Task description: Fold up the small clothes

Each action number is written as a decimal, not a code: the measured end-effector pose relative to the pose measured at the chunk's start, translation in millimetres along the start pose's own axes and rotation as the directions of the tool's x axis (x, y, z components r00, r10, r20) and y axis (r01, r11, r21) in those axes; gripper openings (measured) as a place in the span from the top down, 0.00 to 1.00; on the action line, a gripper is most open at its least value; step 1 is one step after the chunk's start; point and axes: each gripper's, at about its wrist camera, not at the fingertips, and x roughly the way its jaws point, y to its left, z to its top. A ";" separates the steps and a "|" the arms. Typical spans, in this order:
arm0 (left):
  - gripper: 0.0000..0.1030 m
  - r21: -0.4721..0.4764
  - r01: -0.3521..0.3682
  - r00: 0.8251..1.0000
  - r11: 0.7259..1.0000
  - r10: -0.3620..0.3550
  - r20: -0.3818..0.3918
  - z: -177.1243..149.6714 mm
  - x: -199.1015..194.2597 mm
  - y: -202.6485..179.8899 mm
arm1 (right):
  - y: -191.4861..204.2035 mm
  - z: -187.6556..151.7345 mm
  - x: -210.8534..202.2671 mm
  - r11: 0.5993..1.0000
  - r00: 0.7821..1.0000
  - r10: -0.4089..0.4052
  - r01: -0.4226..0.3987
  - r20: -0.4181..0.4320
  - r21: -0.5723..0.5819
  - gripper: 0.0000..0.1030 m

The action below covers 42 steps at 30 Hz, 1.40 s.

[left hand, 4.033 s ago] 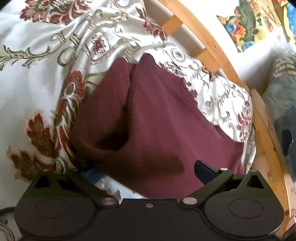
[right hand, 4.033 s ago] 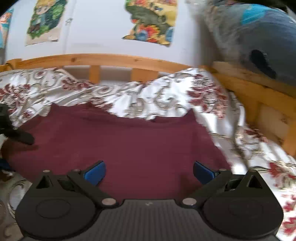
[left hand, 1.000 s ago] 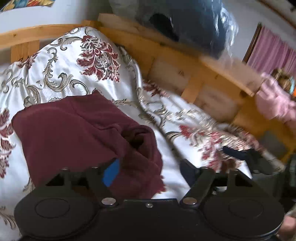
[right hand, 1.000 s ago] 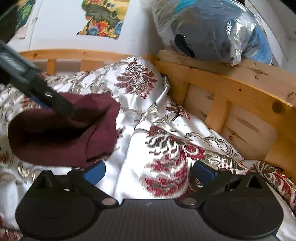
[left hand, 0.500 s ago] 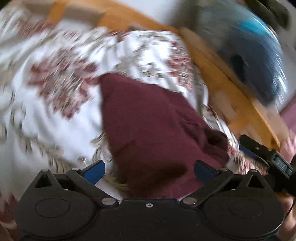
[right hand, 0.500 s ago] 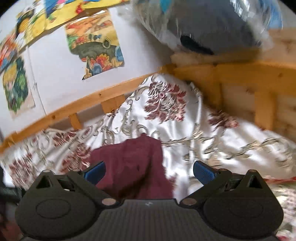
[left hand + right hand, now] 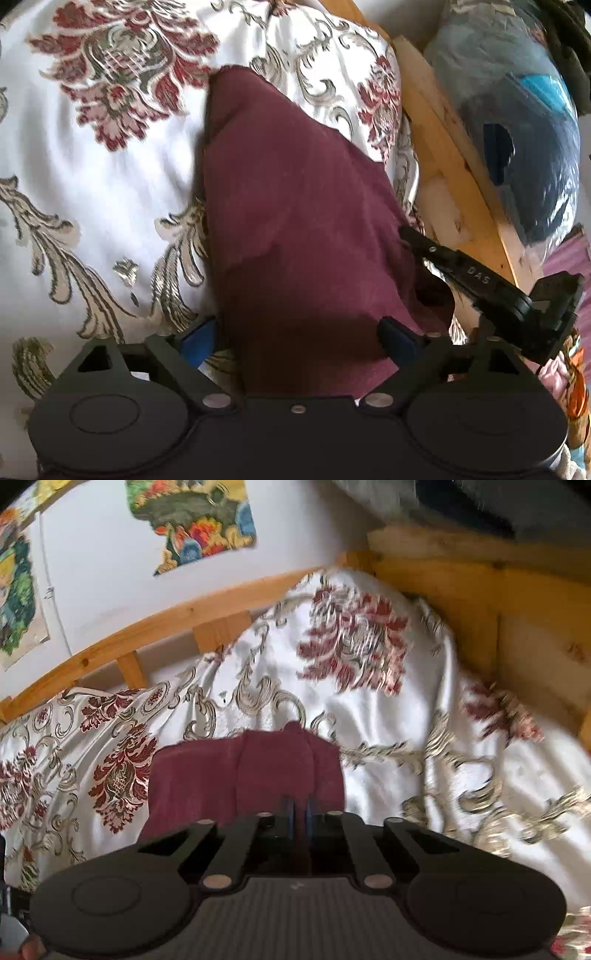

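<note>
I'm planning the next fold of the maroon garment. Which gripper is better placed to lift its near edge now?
Probably the left gripper: the maroon garment lies between its wide, closing jaws, not yet pressed. The right gripper looks shut with no cloth clearly pinched, so it would have to reopen first.

Matt maroon knit garment (image 7: 295, 206); glossy satin bedspread (image 7: 92, 192); wood frame (image 7: 155, 627).

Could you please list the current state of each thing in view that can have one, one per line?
Maroon knit garment: folded, lying on the bedspread, its near edge pinched.
Left gripper: jaws closing, garment between them, pads not pressing.
Right gripper: shut on the garment's edge.
White floral satin bedspread: rumpled, spread over the bed.
Clear plastic bag of dark bedding: resting on the wooden bed frame.
</note>
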 end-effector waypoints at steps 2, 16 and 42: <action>0.13 0.032 0.004 1.000 0.999 -0.004 -0.021 -2.7 6.0 -3.7 | -5.0 -5.8 -12.8 1.000 0.999 -0.019 0.019 0.029 0.018 0.94; 0.13 0.073 0.008 1.000 0.997 -0.007 -0.021 -8.5 12.9 -7.7 | -23.6 -2.3 3.0 0.997 0.999 0.034 -0.034 0.005 0.070 0.60; 0.01 0.116 -0.026 1.000 0.993 0.026 0.004 -9.2 13.0 -14.7 | -6.0 -4.2 9.7 0.998 0.998 -0.050 0.052 0.035 -0.044 0.83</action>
